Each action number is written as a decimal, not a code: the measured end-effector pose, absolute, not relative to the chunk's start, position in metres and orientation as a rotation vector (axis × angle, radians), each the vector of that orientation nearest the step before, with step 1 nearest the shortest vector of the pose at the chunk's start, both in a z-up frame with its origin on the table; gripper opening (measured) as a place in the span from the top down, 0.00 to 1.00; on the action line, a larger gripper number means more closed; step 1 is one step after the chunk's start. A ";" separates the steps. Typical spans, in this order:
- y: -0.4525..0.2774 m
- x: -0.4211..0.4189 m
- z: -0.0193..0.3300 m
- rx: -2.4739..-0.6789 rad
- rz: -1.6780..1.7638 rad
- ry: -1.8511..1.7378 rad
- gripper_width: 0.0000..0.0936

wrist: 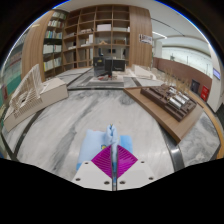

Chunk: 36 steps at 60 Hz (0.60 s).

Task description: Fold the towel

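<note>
A light blue towel (111, 134) is pinched between my fingers. A fold of it sticks up just past the fingertips and more of it spreads out to either side of them. My gripper (113, 152) is shut on the towel, with the magenta pads (100, 160) pressed together along the middle line. It is held above a grey-white marbled table (100, 105). The rest of the towel hangs below the fingers and is hidden.
A wooden bench (30, 100) runs along the table's left side. A wooden table with dark trays (170, 100) stands to the right. Tall wooden shelves (95, 35) and a dark machine (108, 65) stand beyond the table's far end.
</note>
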State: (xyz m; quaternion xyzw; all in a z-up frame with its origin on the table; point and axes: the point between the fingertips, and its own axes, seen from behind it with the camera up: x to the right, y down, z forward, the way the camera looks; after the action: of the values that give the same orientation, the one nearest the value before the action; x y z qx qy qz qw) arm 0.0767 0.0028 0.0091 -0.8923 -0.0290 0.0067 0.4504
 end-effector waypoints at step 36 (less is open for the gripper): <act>-0.108 0.084 0.107 -2.059 0.053 -0.117 0.10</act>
State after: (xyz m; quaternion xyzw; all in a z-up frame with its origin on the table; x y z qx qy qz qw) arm 0.0837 -0.1080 0.1075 -0.8563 -0.0487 0.0221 0.5137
